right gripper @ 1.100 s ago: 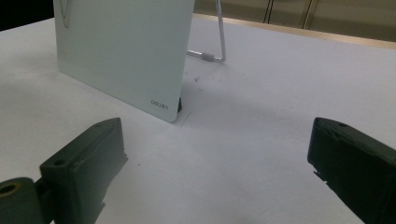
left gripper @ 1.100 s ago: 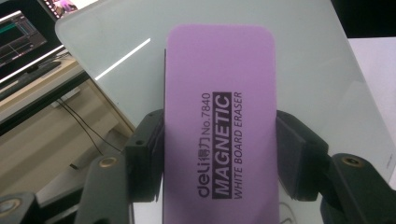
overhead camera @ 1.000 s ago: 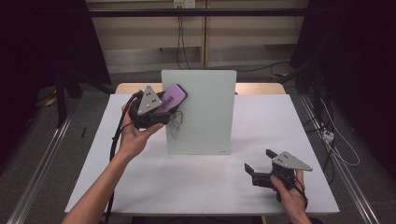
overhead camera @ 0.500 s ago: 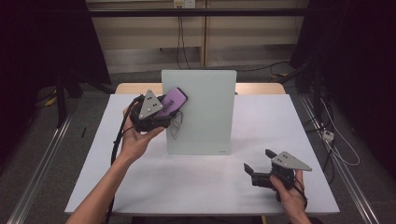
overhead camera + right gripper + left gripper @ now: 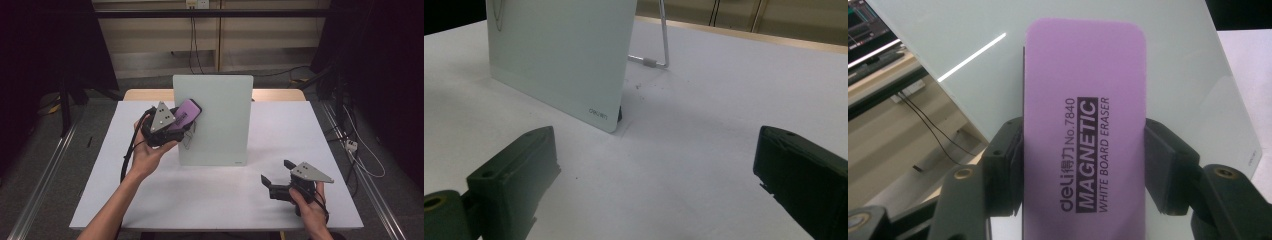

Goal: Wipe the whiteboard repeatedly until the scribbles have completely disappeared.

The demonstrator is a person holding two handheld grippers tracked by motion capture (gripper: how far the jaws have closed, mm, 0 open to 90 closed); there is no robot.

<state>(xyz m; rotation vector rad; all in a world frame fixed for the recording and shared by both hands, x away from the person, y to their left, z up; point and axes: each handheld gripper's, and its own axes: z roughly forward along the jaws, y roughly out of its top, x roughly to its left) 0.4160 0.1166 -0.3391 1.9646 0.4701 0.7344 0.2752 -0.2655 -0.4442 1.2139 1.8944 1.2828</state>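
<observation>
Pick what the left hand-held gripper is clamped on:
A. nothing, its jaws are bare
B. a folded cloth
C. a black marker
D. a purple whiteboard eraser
D: in the left gripper view, the left hand-held gripper has both jaws pressed on the sides of the purple whiteboard eraser, held up at the glass board.

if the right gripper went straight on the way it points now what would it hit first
Probably the lower corner of the standing glass whiteboard; the right gripper aims across bare table toward it, though depth is unclear.
</observation>
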